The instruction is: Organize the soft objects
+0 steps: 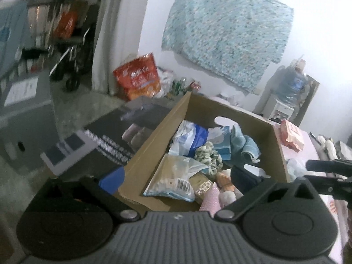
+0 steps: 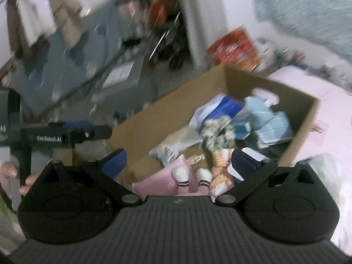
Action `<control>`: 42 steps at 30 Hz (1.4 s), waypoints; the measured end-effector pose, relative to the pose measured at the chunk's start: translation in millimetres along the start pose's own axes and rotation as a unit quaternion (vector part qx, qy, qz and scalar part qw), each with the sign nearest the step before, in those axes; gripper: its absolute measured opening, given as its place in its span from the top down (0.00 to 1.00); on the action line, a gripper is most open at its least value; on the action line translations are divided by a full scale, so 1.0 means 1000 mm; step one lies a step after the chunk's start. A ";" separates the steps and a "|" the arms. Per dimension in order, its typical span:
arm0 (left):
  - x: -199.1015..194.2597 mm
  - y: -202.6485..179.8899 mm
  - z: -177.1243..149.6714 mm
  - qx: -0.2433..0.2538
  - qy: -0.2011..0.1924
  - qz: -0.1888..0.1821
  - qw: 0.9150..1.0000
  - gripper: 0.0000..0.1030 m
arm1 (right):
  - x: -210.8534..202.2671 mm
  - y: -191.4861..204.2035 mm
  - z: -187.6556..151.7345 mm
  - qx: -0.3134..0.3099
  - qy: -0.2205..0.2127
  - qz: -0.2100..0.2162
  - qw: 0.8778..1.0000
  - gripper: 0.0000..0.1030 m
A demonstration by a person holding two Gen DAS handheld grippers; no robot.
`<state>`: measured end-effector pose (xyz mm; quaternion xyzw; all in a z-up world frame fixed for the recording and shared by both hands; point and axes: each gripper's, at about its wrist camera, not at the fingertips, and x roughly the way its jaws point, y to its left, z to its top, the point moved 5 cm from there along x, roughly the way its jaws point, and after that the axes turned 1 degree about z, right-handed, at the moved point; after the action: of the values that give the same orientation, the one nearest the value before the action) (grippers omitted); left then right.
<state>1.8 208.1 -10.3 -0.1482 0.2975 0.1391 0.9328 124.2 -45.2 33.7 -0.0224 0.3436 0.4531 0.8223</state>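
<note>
Brown cardboard box (image 1: 145,156) holds a light-blue towel (image 1: 246,143).

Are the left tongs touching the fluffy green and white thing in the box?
Apart. The left wrist view shows the left tongs wide open with nothing between the fingers, and the fluffy green and white thing lies farther in, down inside the cardboard box.

White wall (image 1: 149,11), blue mat (image 1: 226,33) hung; grey floor (image 1: 72,114); water dispenser (image 1: 283,107).
</note>
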 end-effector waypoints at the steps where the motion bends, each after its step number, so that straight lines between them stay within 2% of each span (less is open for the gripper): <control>1: -0.002 -0.003 -0.001 0.009 -0.003 -0.003 1.000 0.00 | -0.008 0.001 -0.007 0.004 -0.016 -0.015 1.000 0.01; 6: -0.011 -0.025 -0.013 0.050 -0.010 -0.029 0.998 0.00 | -0.036 0.000 -0.051 0.030 -0.052 -0.077 0.995 0.01; 8: -0.011 -0.036 -0.020 0.064 0.001 -0.044 0.997 0.00 | -0.044 -0.001 -0.070 0.030 -0.059 -0.114 0.991 0.01; 11: -0.010 -0.052 -0.030 0.068 0.024 -0.071 0.995 0.00 | -0.059 0.000 -0.096 0.029 -0.070 -0.170 0.982 0.01; 15: -0.011 -0.069 -0.040 0.077 0.038 -0.082 0.993 0.00 | -0.077 0.003 -0.121 0.036 -0.082 -0.229 0.969 0.01; 21: -0.022 -0.099 -0.057 0.140 0.045 -0.090 0.985 0.00 | -0.096 0.010 -0.144 0.030 -0.106 -0.302 0.947 0.01; 27: -0.030 -0.119 -0.068 0.171 0.045 -0.095 0.980 0.00 | -0.106 0.008 -0.153 0.042 -0.111 -0.331 0.936 0.01; 35: -0.029 -0.130 -0.073 0.182 0.043 -0.081 0.979 0.00 | -0.119 0.003 -0.159 0.062 -0.126 -0.370 0.918 0.01; 38: -0.029 -0.134 -0.074 0.195 0.042 -0.079 0.977 0.00 | -0.121 -0.002 -0.162 0.080 -0.125 -0.369 0.917 0.01; 42: -0.028 -0.134 -0.073 0.192 0.051 -0.101 0.975 0.00 | -0.121 -0.007 -0.167 0.105 -0.121 -0.353 0.922 0.01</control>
<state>-11.6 53.9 -24.3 -0.0027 0.3490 -0.0236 0.9368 -4.4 -195.4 -24.9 -0.0009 0.2565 0.0943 0.9619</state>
